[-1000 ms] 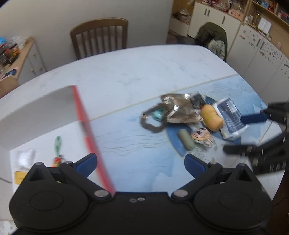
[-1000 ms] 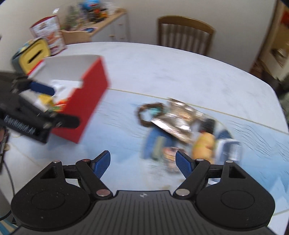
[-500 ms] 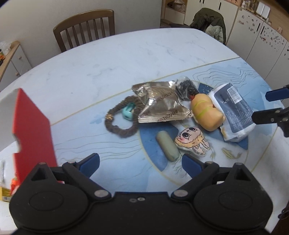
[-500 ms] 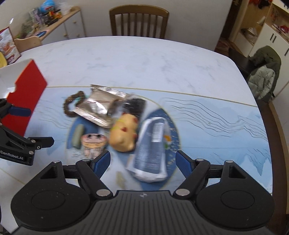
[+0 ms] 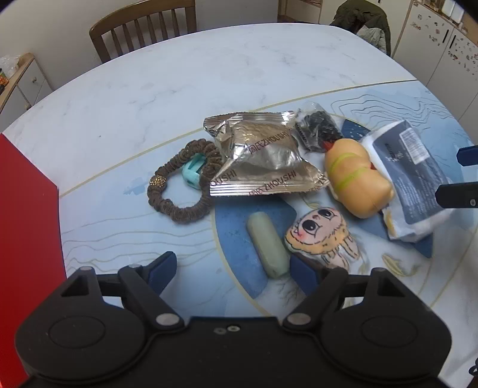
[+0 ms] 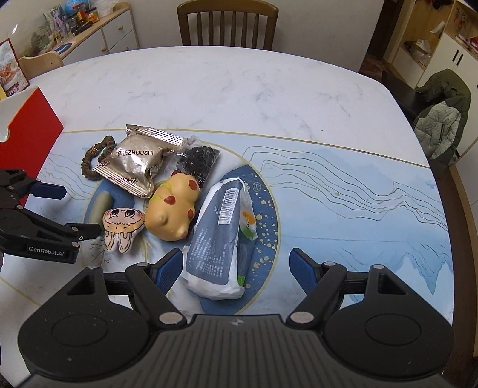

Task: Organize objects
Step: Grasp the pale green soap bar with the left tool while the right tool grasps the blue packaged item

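Note:
A pile of objects lies on the table: a silver snack bag [image 5: 260, 155] [image 6: 137, 161], a brown scrunchie [image 5: 179, 191] around a teal clip [image 5: 192, 171], a black packet [image 5: 318, 131], a yellow squishy toy [image 5: 355, 182] [image 6: 173, 209], a blue-white pouch [image 6: 221, 238] [image 5: 412, 176], a pale green bar [image 5: 269, 244] and a cartoon face plush [image 5: 322, 235] [image 6: 122, 226]. My left gripper [image 5: 231, 270] [image 6: 77, 212] is open and empty just before the green bar. My right gripper [image 6: 236, 265] [image 5: 457, 176] is open and empty over the pouch's near end.
A red box [image 5: 27, 223] [image 6: 27, 131] stands at the left of the pile. A wooden chair [image 6: 227, 24] stands at the table's far side. A jacket on a chair [image 6: 442, 116] is at the right, and a cabinet [image 6: 89, 38] at the back left.
Both grippers have swung from the red box toward the pile and come closer to it. The right one now hangs over the pouch. Both stay open and empty.

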`<state>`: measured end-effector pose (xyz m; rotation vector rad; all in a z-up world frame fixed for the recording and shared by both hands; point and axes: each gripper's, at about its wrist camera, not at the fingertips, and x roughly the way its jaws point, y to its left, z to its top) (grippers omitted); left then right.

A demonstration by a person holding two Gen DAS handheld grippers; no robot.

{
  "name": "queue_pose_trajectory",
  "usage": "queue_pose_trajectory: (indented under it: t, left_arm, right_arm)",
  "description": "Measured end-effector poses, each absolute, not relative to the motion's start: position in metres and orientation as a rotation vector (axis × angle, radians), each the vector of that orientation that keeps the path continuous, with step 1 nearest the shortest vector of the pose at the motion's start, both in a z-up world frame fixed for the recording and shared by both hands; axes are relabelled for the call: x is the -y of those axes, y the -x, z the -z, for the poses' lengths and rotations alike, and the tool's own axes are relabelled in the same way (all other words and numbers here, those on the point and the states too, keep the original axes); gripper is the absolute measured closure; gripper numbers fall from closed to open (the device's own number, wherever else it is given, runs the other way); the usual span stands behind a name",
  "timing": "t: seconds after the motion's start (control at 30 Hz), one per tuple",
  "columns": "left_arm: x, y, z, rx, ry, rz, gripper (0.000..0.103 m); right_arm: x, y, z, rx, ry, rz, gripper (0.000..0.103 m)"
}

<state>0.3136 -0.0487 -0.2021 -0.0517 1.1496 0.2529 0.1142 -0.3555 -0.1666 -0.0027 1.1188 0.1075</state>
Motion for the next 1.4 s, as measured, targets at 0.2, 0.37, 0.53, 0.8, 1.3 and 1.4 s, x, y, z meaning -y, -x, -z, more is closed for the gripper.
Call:
queue_pose_trajectory:
  t: [0.2, 0.37, 0.53, 0.8, 1.3, 1.4]
  left_arm:
    - [0.043, -0.319, 0.207, -1.153, 0.077, -0.278, 0.028]
    - [0.042, -0.321, 0.206, -1.139, 0.080, -0.275, 0.036]
    - [0.046, -0.322, 0.204, -1.132, 0.088, -0.257, 0.052]
    - [0.053, -0.317, 0.200, -1.121, 0.085, -0.226, 0.086]
    - [0.051, -0.304, 0.178, -1.104, 0.116, -0.209, 0.089]
    - [0.049, -0.297, 0.169, -1.105, 0.121, -0.207, 0.089]
  right_arm:
    - [0.359, -0.125, 0.181, -1.131, -0.008, -0.099, 0.029]
    - [0.360, -0.132, 0.196, -1.151, -0.024, -0.089, 0.032]
    - [0.358, -0.140, 0.207, -1.163, -0.050, -0.085, 0.033]
    - [0.348, -0.143, 0.211, -1.167, -0.074, -0.116, 0.062]
    - [0.352, -0.118, 0.184, -1.113, -0.117, -0.117, 0.087]
    - [0.353, -0.109, 0.172, -1.103, -0.126, -0.125, 0.087]
